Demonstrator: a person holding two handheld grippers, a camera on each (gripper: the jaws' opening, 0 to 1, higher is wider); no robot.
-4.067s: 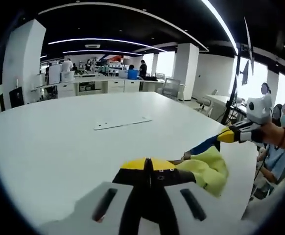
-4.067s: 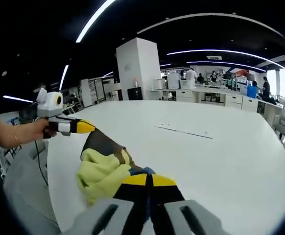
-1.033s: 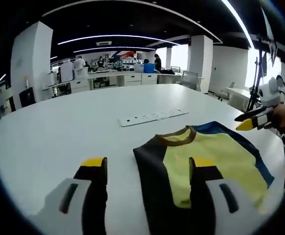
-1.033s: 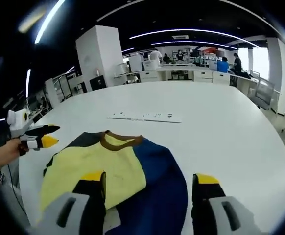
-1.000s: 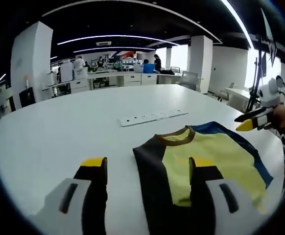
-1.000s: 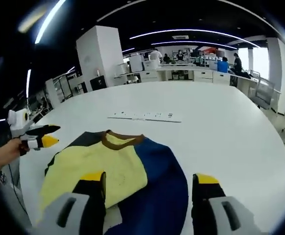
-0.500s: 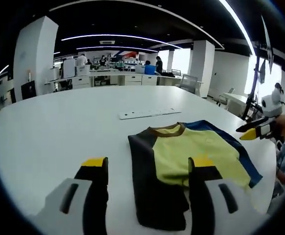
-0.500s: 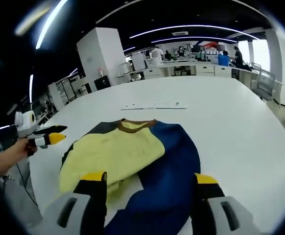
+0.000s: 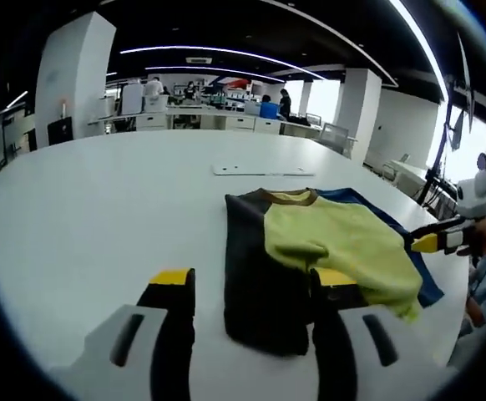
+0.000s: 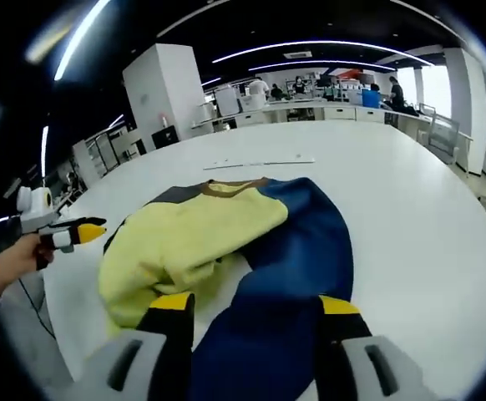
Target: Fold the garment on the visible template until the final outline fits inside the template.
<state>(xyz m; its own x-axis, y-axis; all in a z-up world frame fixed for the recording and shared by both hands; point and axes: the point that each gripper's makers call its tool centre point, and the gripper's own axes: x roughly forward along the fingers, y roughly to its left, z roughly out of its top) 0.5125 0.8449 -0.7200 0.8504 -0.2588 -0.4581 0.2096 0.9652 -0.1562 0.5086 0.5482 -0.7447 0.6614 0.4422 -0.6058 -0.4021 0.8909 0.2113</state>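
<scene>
The garment (image 9: 326,251) lies on the table (image 9: 93,217). A flat strip (image 9: 262,171) lies on the table beyond the garment's collar end. Desks (image 9: 201,121) stand far behind the table.

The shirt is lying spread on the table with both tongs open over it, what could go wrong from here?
1. The shirt lies near the table edge on the person's side; a pull toward it could drag the hem off.
2. The yellow panel is already bunched and wrinkled, so a fold made now may come out crooked.
3. The left tongs and right tongs each straddle a sleeve side, and closing there may pinch several layers at once.
</scene>
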